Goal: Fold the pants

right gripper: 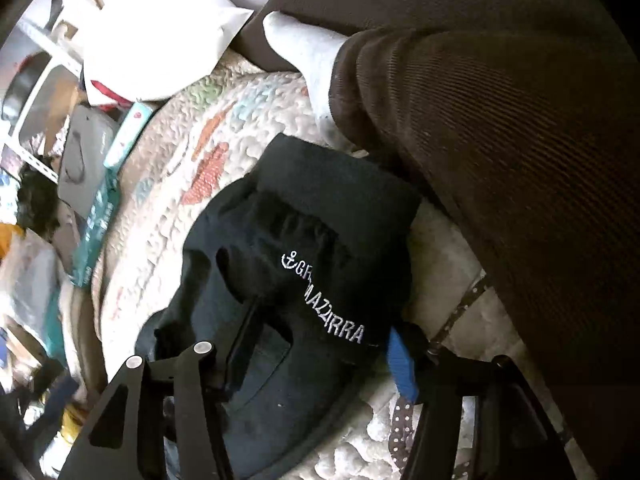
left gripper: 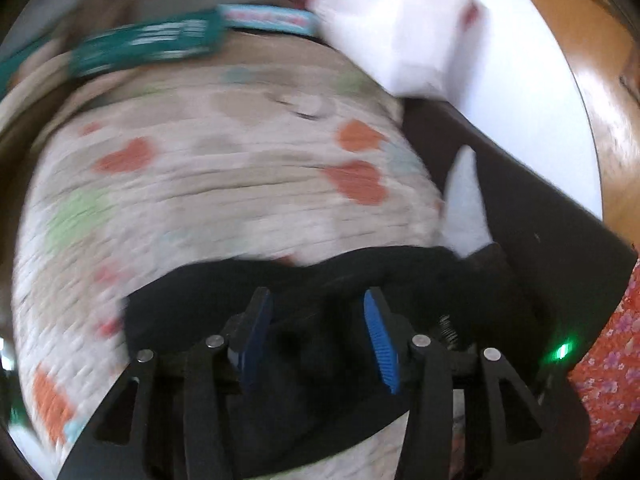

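A quilted cream cover (left gripper: pixel 224 184) with orange and green patches spreads ahead of the left gripper. Beyond it to the right lies glossy wooden floor (left gripper: pixel 600 92). Left of the right gripper, cluttered white shelving (right gripper: pixel 44 52) stands in bright light.

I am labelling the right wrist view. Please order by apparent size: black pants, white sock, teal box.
1. black pants, nearest the camera, so partly inflated
2. white sock
3. teal box; close to the sock, ranking unsure
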The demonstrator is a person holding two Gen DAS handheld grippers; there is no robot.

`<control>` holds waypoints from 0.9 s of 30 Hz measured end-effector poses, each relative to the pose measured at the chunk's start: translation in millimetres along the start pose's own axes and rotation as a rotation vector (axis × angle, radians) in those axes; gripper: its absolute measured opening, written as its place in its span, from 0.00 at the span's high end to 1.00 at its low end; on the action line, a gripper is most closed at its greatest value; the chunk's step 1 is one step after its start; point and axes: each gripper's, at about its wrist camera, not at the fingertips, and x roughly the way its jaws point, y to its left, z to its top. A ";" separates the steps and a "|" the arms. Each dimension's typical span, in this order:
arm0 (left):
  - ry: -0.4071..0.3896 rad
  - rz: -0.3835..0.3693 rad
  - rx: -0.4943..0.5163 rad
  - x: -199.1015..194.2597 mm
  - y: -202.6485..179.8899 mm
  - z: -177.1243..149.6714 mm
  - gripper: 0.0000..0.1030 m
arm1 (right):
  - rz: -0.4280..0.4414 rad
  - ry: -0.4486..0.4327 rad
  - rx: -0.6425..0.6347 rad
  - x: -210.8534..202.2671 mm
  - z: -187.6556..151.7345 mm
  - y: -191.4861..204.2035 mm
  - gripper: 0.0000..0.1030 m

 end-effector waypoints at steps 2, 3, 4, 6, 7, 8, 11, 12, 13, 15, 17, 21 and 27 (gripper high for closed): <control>0.048 -0.003 0.078 31.3 -32.3 16.1 0.54 | 0.019 0.005 0.025 -0.9 1.4 -3.2 0.38; 0.072 0.003 0.120 49.7 -50.0 24.2 0.54 | 0.027 0.009 0.037 -0.6 2.0 -3.8 0.38; 0.097 0.002 0.152 66.5 -64.3 30.2 0.54 | 0.037 0.012 0.051 0.2 2.8 -5.2 0.38; 0.164 -0.022 0.208 101.6 -91.1 39.9 0.54 | 0.056 0.019 0.070 1.6 4.4 -7.7 0.38; 0.189 -0.031 0.227 115.3 -101.2 42.8 0.54 | 0.064 0.022 0.079 1.4 4.4 -9.2 0.38; 0.220 -0.044 0.250 130.1 -111.3 45.8 0.54 | 0.075 0.025 0.094 1.4 5.1 -11.4 0.38; 0.293 -0.039 0.313 168.1 -135.2 50.2 0.54 | 0.093 0.036 0.118 2.0 6.9 -15.2 0.38; 0.315 -0.044 0.336 178.9 -142.9 50.8 0.54 | 0.096 0.038 0.121 2.2 7.3 -15.9 0.38; 0.339 -0.052 0.359 186.3 -149.1 50.7 0.54 | 0.099 0.040 0.123 2.5 7.6 -15.7 0.38; 0.386 -0.046 0.426 198.9 -162.4 47.3 0.54 | 0.099 0.043 0.127 3.0 8.3 -16.2 0.40; 0.413 -0.004 0.512 206.5 -172.7 39.8 0.64 | 0.096 0.049 0.123 3.4 9.8 -14.9 0.42; 0.393 0.033 0.589 196.2 -176.5 30.3 0.88 | 0.106 0.049 0.058 1.2 12.5 -5.1 0.71; 0.231 -0.032 0.467 120.2 -137.5 41.3 0.89 | 0.162 -0.019 -0.139 -25.9 9.2 35.7 0.83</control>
